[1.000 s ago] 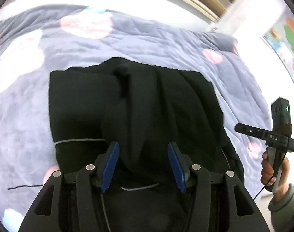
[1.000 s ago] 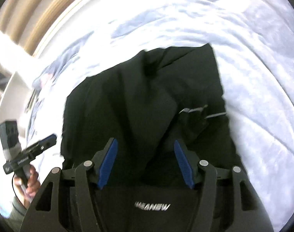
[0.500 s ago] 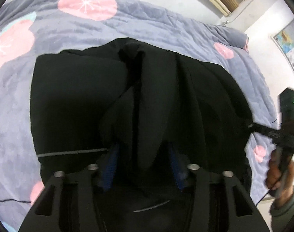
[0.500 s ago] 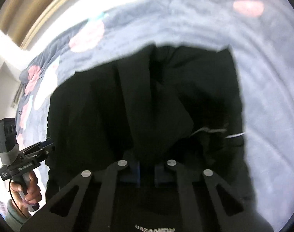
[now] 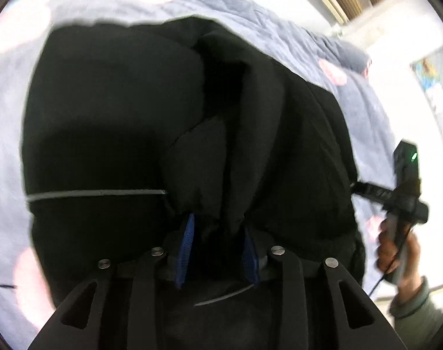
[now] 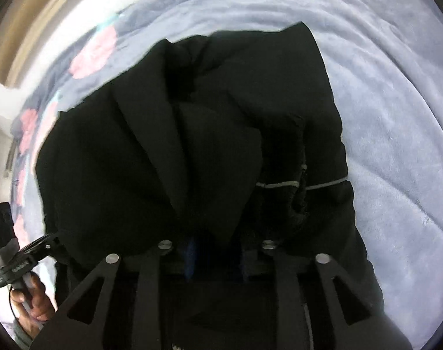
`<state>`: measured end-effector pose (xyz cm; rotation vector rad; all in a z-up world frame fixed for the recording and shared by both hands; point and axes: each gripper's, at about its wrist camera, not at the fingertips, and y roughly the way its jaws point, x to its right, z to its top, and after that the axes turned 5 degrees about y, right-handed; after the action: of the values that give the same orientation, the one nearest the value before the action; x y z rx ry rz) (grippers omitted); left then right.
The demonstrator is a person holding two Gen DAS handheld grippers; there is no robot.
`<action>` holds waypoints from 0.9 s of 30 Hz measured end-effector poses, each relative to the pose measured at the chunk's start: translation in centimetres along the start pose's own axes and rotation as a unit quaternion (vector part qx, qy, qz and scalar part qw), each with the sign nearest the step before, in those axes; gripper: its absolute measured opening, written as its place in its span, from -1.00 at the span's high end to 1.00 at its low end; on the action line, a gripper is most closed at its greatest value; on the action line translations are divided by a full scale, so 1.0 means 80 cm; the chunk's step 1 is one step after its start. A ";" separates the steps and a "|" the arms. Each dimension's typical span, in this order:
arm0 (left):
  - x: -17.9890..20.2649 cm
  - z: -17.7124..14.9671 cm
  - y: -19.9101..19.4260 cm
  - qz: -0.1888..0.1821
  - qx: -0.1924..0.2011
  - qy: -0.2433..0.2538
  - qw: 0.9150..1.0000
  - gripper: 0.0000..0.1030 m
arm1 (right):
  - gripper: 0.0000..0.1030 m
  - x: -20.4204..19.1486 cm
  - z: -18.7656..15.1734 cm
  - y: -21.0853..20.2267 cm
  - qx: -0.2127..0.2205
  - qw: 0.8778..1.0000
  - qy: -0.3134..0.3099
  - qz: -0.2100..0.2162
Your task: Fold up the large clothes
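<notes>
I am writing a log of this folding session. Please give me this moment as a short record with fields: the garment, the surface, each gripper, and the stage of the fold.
garment: black jacket, bunched, with thin grey stripes
surface: grey-blue bed cover with pink round prints
left gripper: blue fingers pinch a gathered fold of the jacket
right gripper: fingers mostly hidden under cloth, narrow gap, apparently gripping the jacket
stage: both grippers hold the near edge; the fold is not yet laid flat

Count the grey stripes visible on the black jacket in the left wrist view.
2: one stripe crosses the jacket at left; another curves below the left gripper. Folds may hide more.
</notes>
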<state>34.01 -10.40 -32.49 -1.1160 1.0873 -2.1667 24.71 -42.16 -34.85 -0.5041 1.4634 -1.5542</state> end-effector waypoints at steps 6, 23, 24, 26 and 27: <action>0.069 0.009 -0.053 0.118 0.023 0.113 0.986 -0.01 | -0.01 -0.032 -0.033 -0.072 0.042 0.997 -0.062 -0.037; 0.087 0.012 0.039 0.162 0.007 0.199 0.966 -0.17 | -0.01 -0.087 -0.049 0.044 -0.001 0.994 -0.099 -0.046; 0.089 0.013 0.040 0.169 0.004 0.201 0.965 -0.17 | -0.01 -0.094 -0.052 0.043 -0.001 0.994 -0.100 -0.049; 0.100 0.014 0.037 0.180 -0.002 0.204 0.962 -0.17 | -0.02 -0.096 -0.057 0.027 -0.004 0.996 -0.081 -0.040; 0.109 0.015 0.031 0.185 -0.004 0.209 0.960 -0.17 | -0.02 -0.095 -0.060 0.018 -0.006 0.997 -0.070 -0.031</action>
<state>30.24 -18.38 -30.09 -0.4079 1.3560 -2.1330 25.17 -33.12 -35.07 -0.6569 1.3628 -1.5264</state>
